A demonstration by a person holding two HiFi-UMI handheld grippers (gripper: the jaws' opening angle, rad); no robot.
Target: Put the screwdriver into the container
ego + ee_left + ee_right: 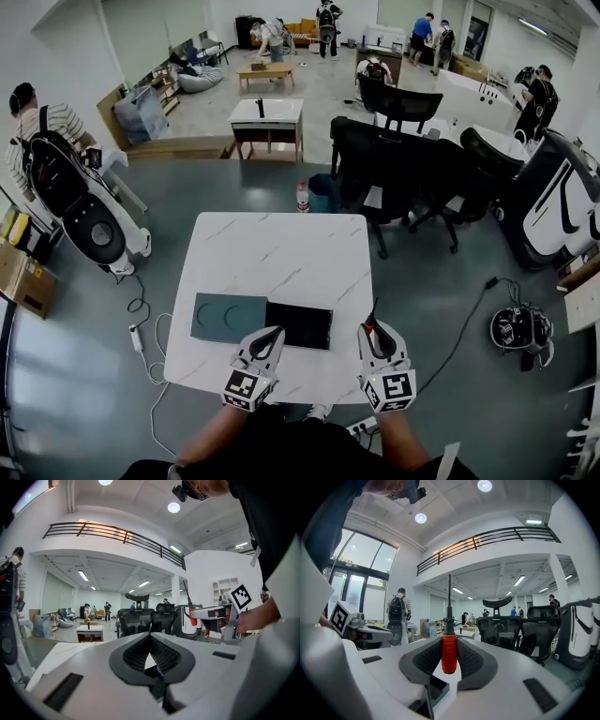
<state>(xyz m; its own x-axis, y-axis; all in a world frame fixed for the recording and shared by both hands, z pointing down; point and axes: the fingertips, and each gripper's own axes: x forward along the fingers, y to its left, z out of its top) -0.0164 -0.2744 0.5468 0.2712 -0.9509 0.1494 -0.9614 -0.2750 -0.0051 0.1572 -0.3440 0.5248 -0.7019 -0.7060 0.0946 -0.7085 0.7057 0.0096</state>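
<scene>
Head view: 2 grippers over 1 table (pixel 281 248) | right gripper (pixel 371 326) clamped on the 1 red-handled screwdriver (pixel 449 653), held upright | left gripper (pixel 276 333) pinched together, empty | 2 boxes touching: teal container (pixel 228 319), black container (pixel 300 324)

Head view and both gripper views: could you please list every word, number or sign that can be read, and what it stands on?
No words or numbers are readable in any view.
Left marker cube: black-and-white square code, no letters.
Right marker cube: the same kind of code.
Bottle on the floor: red label, too small to read.
Screwdriver: no print visible.
</scene>
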